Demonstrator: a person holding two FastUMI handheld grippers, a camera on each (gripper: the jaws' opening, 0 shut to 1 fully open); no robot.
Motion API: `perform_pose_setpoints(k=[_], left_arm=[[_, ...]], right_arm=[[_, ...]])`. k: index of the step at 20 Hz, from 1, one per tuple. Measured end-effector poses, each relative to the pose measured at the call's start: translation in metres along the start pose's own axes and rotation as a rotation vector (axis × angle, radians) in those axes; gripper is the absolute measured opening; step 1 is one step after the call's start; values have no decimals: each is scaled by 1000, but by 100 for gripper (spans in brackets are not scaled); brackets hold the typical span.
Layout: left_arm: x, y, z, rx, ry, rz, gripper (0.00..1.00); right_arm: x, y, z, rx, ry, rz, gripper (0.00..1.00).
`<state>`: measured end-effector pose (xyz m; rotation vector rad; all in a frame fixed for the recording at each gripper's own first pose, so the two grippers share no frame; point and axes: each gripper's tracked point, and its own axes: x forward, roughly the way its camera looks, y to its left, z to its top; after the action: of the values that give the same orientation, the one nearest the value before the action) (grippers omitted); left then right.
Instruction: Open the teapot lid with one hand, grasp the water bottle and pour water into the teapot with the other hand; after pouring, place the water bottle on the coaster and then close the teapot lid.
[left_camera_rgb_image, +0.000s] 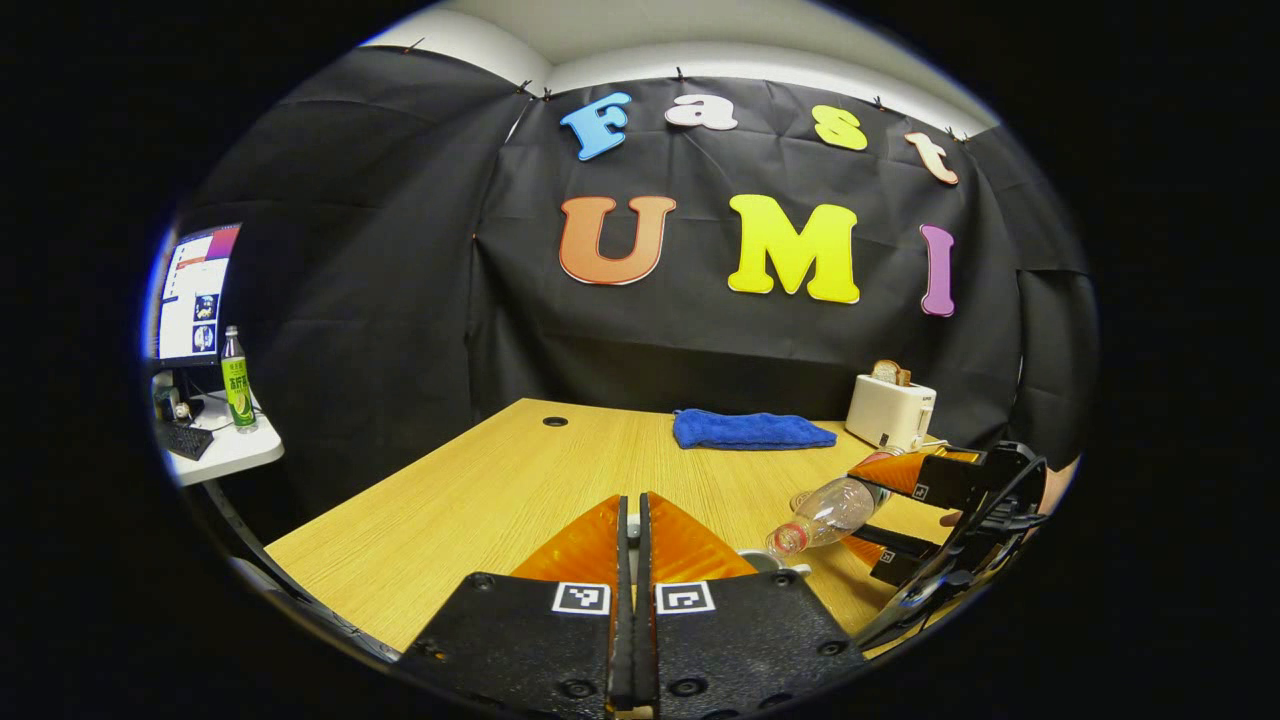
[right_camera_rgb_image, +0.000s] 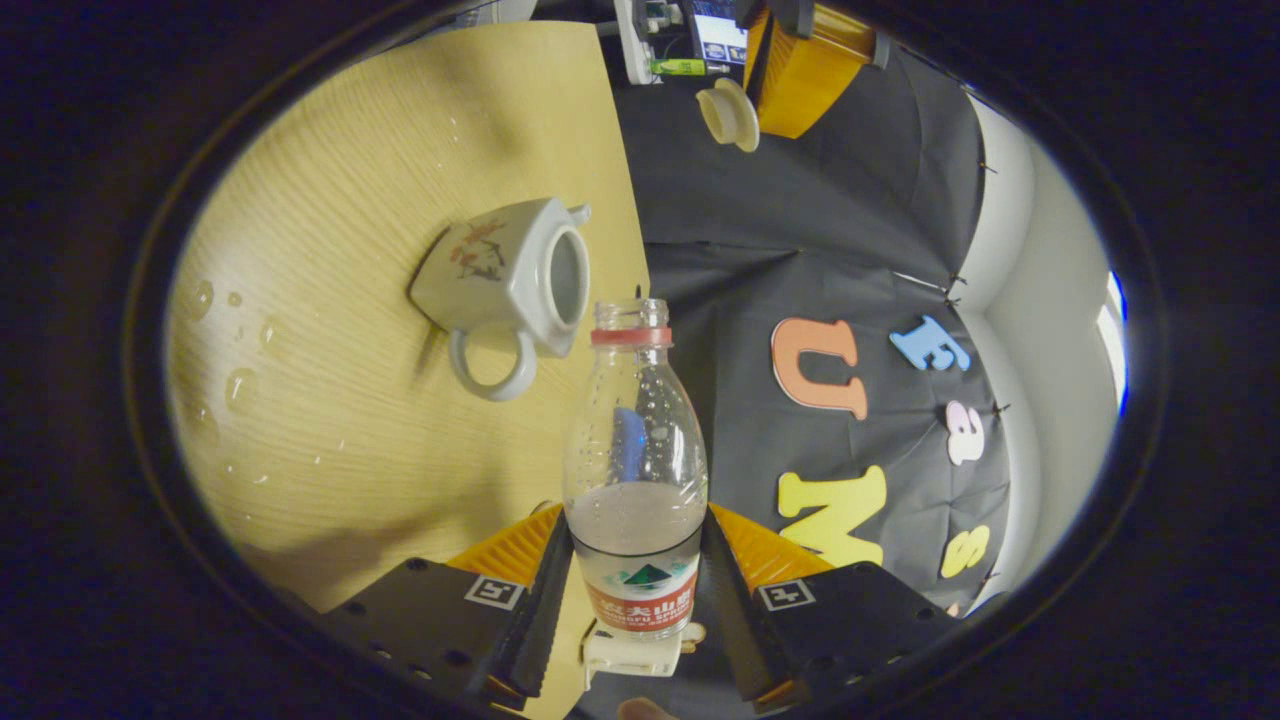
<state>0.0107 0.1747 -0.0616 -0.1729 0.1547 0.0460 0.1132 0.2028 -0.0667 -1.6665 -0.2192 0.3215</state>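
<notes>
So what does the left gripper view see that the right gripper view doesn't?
The left gripper view has the blue towel and the toaster at the far side of the wooden table. The right gripper view has the open teapot, water drops on the wood, and the teapot lid held up at the tip of the left gripper. Both have the table and the water bottle, gripped by the right gripper.
</notes>
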Motion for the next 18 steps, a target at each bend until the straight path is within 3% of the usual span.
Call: perform_pose_setpoints(k=[18], left_arm=[[-5,8,3,-1,0,11,3]], right_arm=[[4,-15,8,-178,-27,-52,70]])
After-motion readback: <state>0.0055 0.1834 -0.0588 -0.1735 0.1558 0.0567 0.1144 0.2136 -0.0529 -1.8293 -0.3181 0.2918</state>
